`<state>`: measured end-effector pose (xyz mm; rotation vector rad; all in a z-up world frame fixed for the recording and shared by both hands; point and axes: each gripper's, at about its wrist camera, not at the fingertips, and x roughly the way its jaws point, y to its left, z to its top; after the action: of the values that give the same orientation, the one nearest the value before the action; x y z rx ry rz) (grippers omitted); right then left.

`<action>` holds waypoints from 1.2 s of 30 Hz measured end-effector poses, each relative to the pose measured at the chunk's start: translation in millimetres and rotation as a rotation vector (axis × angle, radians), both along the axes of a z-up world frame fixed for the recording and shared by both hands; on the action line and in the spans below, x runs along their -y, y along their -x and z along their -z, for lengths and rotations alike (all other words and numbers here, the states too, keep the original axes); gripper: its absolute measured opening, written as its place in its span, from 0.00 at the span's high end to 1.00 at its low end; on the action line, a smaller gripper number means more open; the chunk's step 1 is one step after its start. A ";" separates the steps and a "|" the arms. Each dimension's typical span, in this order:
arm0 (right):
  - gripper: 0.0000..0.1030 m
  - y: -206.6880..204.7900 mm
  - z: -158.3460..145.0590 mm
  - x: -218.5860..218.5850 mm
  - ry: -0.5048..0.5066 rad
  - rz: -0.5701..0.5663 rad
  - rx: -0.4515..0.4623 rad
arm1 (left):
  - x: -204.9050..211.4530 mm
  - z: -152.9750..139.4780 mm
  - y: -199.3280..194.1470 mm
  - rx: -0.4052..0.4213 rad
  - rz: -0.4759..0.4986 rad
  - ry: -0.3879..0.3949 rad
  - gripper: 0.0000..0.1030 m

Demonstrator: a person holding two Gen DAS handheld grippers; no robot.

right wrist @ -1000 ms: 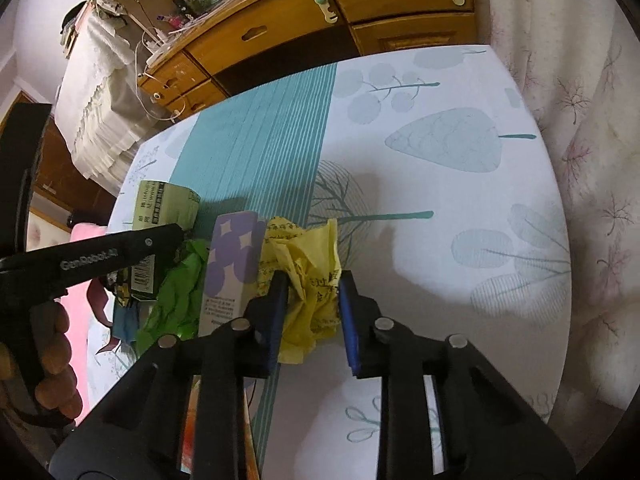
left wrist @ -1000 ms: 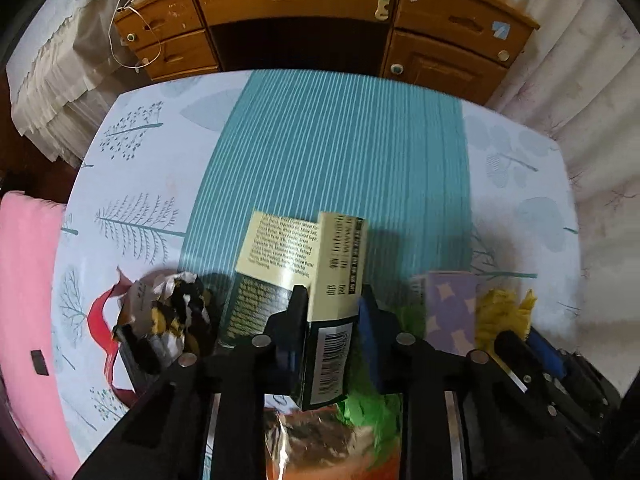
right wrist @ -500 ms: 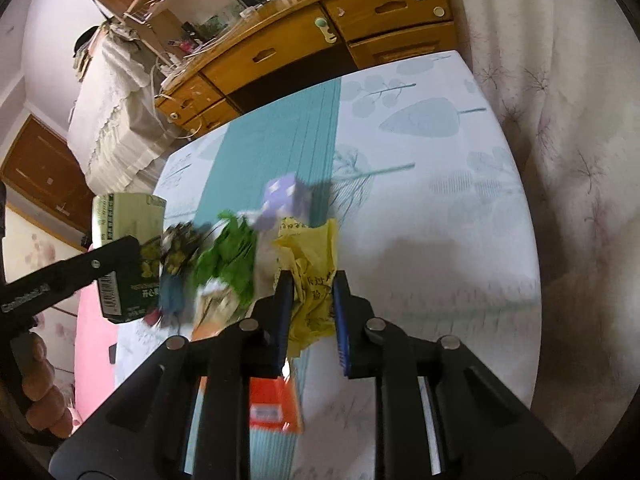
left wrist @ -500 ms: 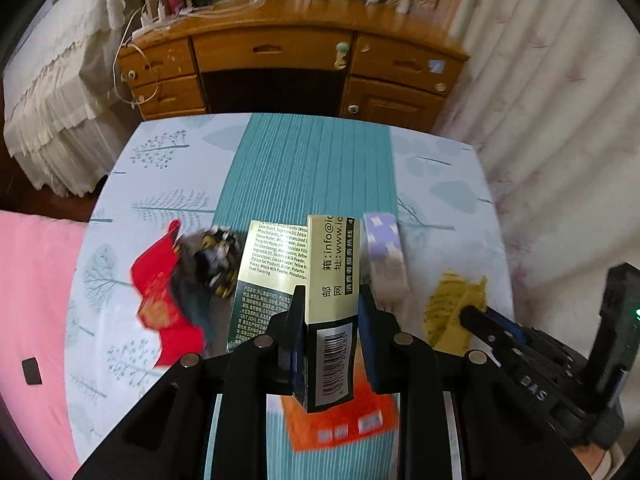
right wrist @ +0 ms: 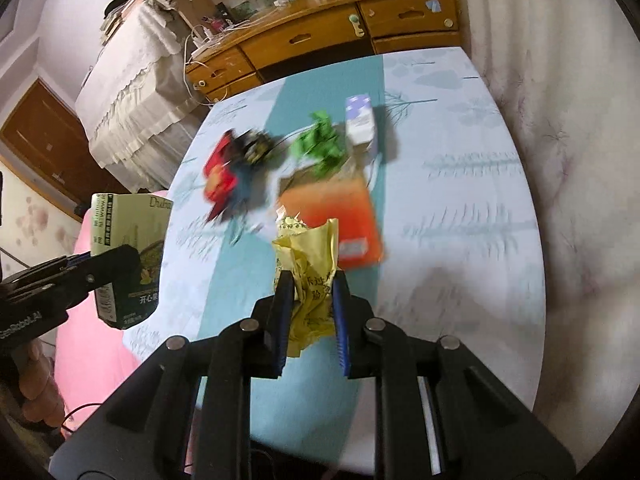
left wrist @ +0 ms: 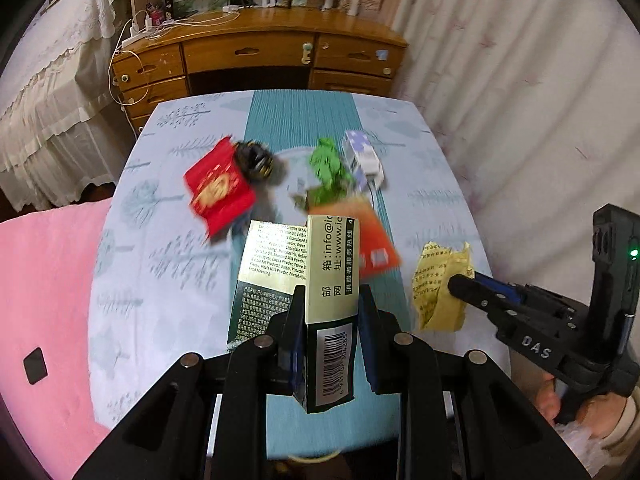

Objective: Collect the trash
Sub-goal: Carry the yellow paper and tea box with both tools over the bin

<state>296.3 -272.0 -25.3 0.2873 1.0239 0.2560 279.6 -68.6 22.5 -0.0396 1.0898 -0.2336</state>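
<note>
left tool (left wrist: 329,308): clenching on green box (left wrist: 329,280), holding it upright above counter (left wrist: 160,280); also showing at left edge of right view (right wrist: 100,268), box (right wrist: 128,256) hanging over pink bed (right wrist: 96,360)
right tool (right wrist: 310,292): gripping yellow wrapper (right wrist: 308,268), crumpled, lifted off counter (right wrist: 460,240); in left view tool (left wrist: 454,280) is pinching wrapper (left wrist: 438,280) at its right side
orange packet (right wrist: 340,216): lying flat on teal stripe, just beyond wrapper; also showing (left wrist: 376,248) behind box
red packet (left wrist: 218,192): lying left of stripe, blurred; also (right wrist: 218,172)
black wrapper (left wrist: 254,158): sitting crumpled, touching red packet's far corner; also (right wrist: 256,148)
green wrapper (left wrist: 330,172): sitting crumpled on stripe, just past orange packet; also (right wrist: 320,148)
purple box (left wrist: 362,156): lying on its side just right of green wrapper; also (right wrist: 360,124)
desk (left wrist: 256,56): standing beyond counter's far edge, drawers facing camera; also (right wrist: 340,36)
curtain (left wrist: 520,100): hanging along right side
</note>
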 end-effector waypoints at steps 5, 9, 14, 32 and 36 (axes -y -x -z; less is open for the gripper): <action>0.84 97.4 -24.5 -53.7 0.024 0.052 0.056 | -53.2 -3.8 90.5 0.021 0.085 0.005 0.78; 0.84 161.8 -37.1 -98.9 0.059 0.054 0.062 | -87.2 -4.5 155.4 0.037 0.147 0.020 0.78; 0.85 235.8 -53.2 -150.1 0.123 0.000 0.077 | -111.8 -2.2 217.3 0.047 0.189 0.041 0.78; 0.84 279.2 103.1 -180.7 0.200 -0.080 -0.201 | -118.9 146.7 265.3 -0.084 0.046 0.060 0.78; 0.84 276.4 176.4 -169.3 0.199 -0.049 -0.237 | -113.2 218.6 266.1 -0.106 -0.002 0.011 0.78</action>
<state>19.9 -102.7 -201.7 0.1129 1.2822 0.1650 13.4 44.6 -196.1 -0.0637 1.1939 -0.2379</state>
